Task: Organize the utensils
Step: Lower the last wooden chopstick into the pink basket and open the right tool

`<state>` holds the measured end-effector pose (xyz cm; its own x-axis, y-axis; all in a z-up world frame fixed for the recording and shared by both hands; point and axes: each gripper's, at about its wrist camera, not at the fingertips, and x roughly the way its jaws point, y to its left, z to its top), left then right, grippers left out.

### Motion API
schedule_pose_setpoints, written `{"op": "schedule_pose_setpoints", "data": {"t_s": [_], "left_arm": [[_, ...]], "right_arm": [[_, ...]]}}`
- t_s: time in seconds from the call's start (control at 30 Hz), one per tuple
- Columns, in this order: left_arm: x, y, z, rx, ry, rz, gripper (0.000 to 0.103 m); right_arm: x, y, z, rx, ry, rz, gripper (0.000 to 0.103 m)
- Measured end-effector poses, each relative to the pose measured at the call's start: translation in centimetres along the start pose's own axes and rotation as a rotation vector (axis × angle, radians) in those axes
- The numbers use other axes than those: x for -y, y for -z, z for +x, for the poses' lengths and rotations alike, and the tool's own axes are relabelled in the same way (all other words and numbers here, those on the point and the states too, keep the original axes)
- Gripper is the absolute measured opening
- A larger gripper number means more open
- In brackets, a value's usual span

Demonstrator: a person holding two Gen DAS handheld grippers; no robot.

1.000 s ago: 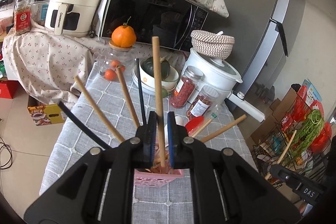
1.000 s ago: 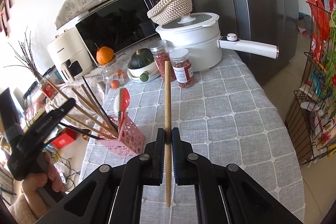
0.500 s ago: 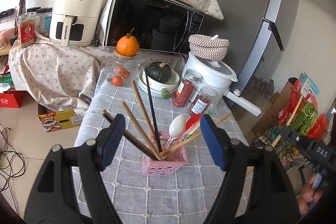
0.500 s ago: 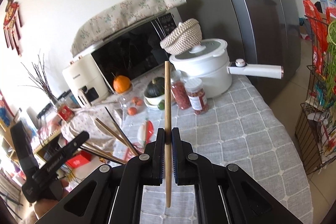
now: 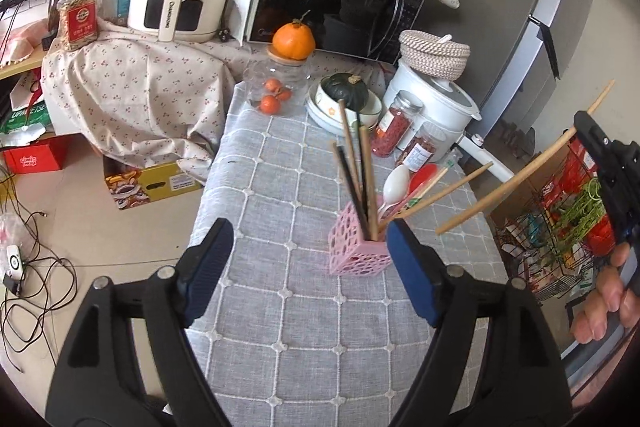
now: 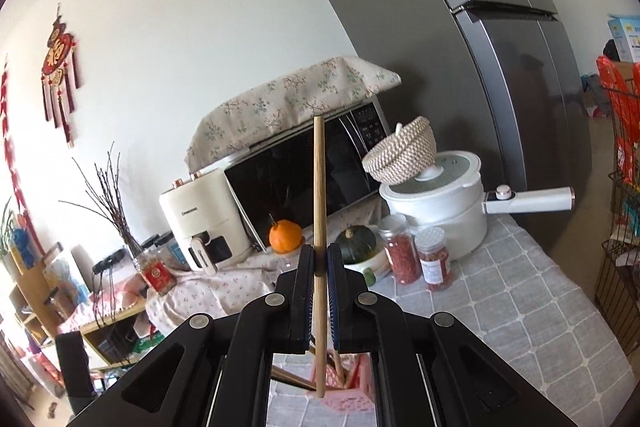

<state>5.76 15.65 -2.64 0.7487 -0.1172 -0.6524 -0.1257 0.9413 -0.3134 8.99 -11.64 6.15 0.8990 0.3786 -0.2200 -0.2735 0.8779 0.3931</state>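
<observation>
The left gripper (image 5: 308,259) has just been opening: its blue-padded jaws, clamped a second ago on a wooden chopstick standing in the pink perforated plastic holder (image 5: 357,249), now gape with nothing between them, backed away from it. The right gripper (image 6: 320,265), pinching its own long wooden chopstick (image 6: 319,227), rises above the holder.

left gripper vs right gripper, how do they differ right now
The left gripper stands open with nothing between its blue pads, while the right gripper is shut on a wooden chopstick. The left gripper's jaws have just been opening; the right gripper's stay closed. The left gripper looks down at the pink holder on the table, the right gripper looks more level, towards the microwave. Both have black frames.
</observation>
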Motion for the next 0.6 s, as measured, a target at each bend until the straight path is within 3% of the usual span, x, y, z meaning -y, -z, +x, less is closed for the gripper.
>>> {"op": "schedule_pose_setpoints", "data": {"t_s": [0.13, 0.3, 0.6], "left_arm": [[-1.6, 0.4, 0.5, -0.056, -0.043, -0.012, 0.079], [-2.2, 1.3, 0.8, -0.107, -0.076, 0.044, 0.079], [-1.4, 2.3, 1.5, -0.177, -0.065, 0.111, 0.079]], "right_arm": [[-2.7, 1.6, 1.8, 0.052, 0.045, -0.086, 0.006], [-5.3, 4.2, 4.8, 0.049, 0.075, -0.210, 0.006], [-5.5, 7.4, 8.2, -0.002, 0.128, -0.270, 0.006]]}}
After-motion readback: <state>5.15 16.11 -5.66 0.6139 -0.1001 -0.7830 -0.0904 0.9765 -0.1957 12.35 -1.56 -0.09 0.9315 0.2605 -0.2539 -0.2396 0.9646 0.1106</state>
